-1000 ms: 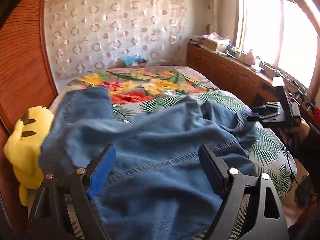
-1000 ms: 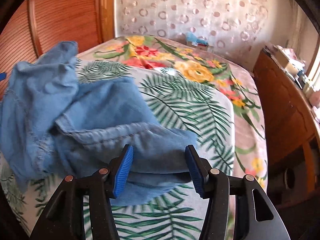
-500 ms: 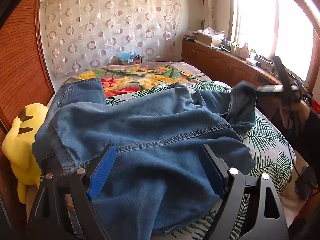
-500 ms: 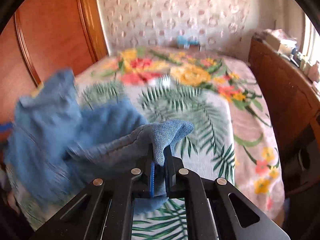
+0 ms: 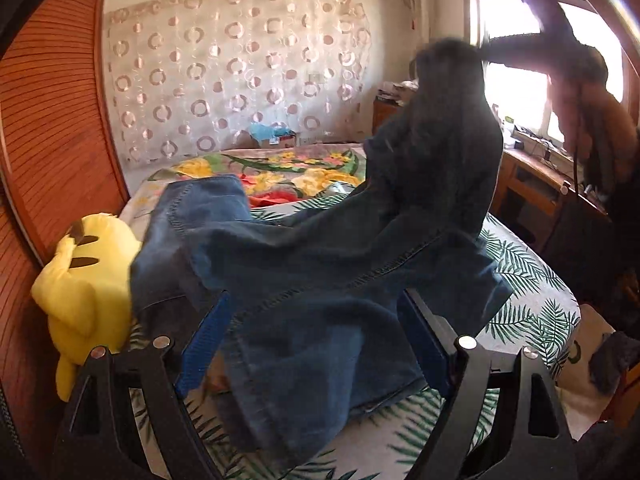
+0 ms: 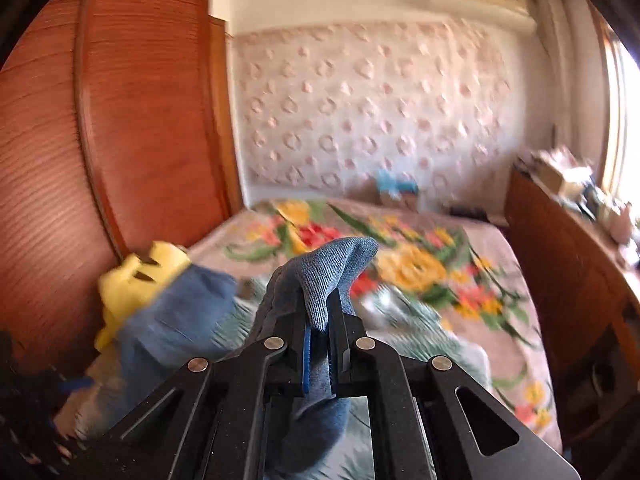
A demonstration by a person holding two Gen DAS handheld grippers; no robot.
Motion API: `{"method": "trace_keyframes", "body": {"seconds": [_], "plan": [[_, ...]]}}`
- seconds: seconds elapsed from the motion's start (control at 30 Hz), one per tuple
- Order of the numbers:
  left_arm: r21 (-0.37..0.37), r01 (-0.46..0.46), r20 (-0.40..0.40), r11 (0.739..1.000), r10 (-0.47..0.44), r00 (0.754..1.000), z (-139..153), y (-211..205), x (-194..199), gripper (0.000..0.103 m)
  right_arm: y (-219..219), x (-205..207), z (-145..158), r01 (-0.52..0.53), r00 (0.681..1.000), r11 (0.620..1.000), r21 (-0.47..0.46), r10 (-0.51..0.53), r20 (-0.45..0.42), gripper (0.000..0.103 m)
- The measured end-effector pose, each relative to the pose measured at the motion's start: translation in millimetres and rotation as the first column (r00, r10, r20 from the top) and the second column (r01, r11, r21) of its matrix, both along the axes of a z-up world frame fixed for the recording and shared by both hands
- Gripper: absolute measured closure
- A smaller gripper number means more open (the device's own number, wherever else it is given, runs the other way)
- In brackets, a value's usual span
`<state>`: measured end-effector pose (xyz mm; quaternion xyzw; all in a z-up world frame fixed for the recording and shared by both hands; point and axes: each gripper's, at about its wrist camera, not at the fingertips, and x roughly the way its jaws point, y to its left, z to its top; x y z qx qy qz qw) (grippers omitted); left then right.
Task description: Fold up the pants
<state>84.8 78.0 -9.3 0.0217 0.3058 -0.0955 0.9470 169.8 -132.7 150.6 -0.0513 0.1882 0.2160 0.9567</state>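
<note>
The blue denim pants (image 5: pixel 320 280) lie crumpled on the bed, one part pulled up high at the right. My left gripper (image 5: pixel 316 340) is open, its jaws on either side of the denim at the near edge. My right gripper (image 6: pixel 320 320) is shut on a fold of the pants (image 6: pixel 332 268) and holds it well above the bed. In the left wrist view the right gripper (image 5: pixel 484 46) shows blurred at the top right, with the denim hanging from it.
A bed (image 5: pixel 532 292) with a palm-leaf and flower cover. A yellow plush toy (image 5: pixel 84 276) sits at the bed's left edge against the wooden wardrobe (image 6: pixel 120 120). A wooden sideboard (image 6: pixel 568 264) with clutter runs along the right under the window. A box (image 5: pixel 276 136) stands behind the bed.
My right gripper closed on a fold of the pants and lifted it high. The denim rose with it at the right. My left gripper stayed open near the pants' near edge.
</note>
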Motion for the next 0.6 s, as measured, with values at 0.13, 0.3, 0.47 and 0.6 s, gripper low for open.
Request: {"method": "trace_keyframes", "body": {"seconds": [0.13,0.3,0.47,0.6], "plan": [[-0.004,-0.027,-0.003,1.0,0.027,1.0,-1,11,-5,0.018,39,-32,3,-0.079,0.996,0.997,-0.025,0.08,0.048,0.097],[-0.024,-0.024,-0.02,0.999,0.023,1.0,-7,7,5,0.018,35,-45,-23,-0.141,0.99,0.989,-0.039,0.141,-0.001,0.097],[-0.051,0.018,-0.025,0.999,-0.019,0.999,-11,-9,28,0.018,10,-38,-35,-0.174,0.984,0.983,-0.05,0.172,-0.045,0.097],[-0.062,0.077,-0.018,0.995,-0.078,0.997,-12,-32,47,0.018,-4,-31,-23,-0.178,0.983,0.983,-0.036,0.176,-0.057,0.097]]}}
